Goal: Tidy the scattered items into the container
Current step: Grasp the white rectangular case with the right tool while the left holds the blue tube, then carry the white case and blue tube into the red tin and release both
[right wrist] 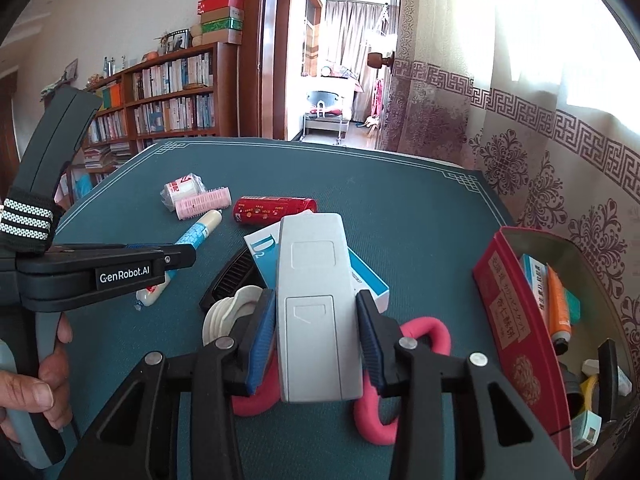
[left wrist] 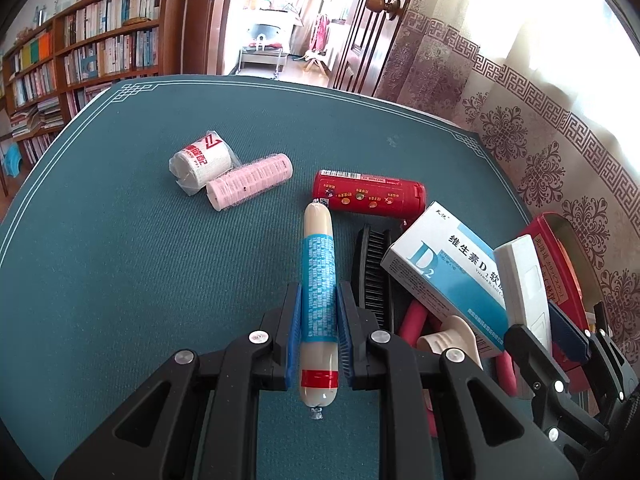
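Two grips: left gripper (left wrist: 319, 336) clamped on sausage (left wrist: 318, 280), right gripper (right wrist: 316, 344) clamped on grey remote (right wrist: 316, 300).

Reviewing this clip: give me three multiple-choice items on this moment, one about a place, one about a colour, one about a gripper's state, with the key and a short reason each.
1. Where does the red tin stand relative to the pile holding the blue-and-white box?
A. To its right in the right wrist view
B. On the bookshelf
C. Under the pink roller

2. What colour is the grip ring lying under the remote?
A. Green
B. Pink
C. Yellow

3. What is the left gripper doing?
A. Open over bare cloth
B. Shut on the red tube
C. Shut on the sausage

Key: 1 A, the tin sits at the table's right edge, beyond the pile. 2 B, pink loops show on both sides of the remote. 3 C, both blue pads press the sausage's blue label.
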{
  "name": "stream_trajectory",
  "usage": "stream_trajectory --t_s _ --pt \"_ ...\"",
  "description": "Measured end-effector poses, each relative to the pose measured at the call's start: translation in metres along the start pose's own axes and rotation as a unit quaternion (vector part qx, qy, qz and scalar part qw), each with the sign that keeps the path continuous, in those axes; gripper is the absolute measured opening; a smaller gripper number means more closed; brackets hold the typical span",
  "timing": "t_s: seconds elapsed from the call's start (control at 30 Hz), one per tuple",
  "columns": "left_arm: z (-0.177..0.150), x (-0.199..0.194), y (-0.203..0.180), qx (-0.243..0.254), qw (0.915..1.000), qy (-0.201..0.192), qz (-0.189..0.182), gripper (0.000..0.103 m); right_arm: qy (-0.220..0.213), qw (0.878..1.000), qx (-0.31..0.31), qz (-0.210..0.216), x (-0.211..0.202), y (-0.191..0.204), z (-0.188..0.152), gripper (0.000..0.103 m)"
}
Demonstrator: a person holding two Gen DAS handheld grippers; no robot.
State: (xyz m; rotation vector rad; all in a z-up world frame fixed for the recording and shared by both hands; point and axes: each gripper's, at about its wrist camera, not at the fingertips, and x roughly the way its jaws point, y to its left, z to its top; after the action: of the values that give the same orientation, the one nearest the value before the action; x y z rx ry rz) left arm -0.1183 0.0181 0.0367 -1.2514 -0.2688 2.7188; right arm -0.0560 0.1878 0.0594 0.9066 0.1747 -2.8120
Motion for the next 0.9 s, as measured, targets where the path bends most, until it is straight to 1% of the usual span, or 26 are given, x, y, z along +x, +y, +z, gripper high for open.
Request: stream_trajectory --t_s 0.2,0.33,0.47,0.67,0.77,0.9 --pt "-0.002 -0.002 -0.009 0.012 0.9999 -0.003 -0.004 0.019 -0.024 0.999 0.038 -0.028 -0.019 -0.022 0.001 0.044" --pt "-0.003 -0.006 -0.016 0.021 0.9997 -0.007 -0.007 0.019 -0.036 0.995 0.069 -0.065 -0.032 -0.047 0.0 0.044" --pt "-0.003 -0.012 -0.02 0.028 0.9995 -0.011 -0.011 0.019 -0.046 0.988 0.106 -0.103 -0.045 -0.074 -0.004 0.044" --pt "-0.003 -0.02 -0.026 0.036 0.999 -0.017 -0.022 0.019 -0.062 0.973 0.149 -0.167 -0.067 -0.109 -0.012 0.044" --pt "-0.003 -0.024 -0.034 0.045 0.9986 -0.021 -0.02 0.019 -0.066 0.966 0.165 -0.186 -0.073 -0.123 -0.016 0.044" --pt "-0.003 -0.031 -0.045 0.057 0.9978 -0.025 -0.02 0.019 -0.06 0.963 0.17 -0.199 -0.072 -0.138 -0.021 0.044"
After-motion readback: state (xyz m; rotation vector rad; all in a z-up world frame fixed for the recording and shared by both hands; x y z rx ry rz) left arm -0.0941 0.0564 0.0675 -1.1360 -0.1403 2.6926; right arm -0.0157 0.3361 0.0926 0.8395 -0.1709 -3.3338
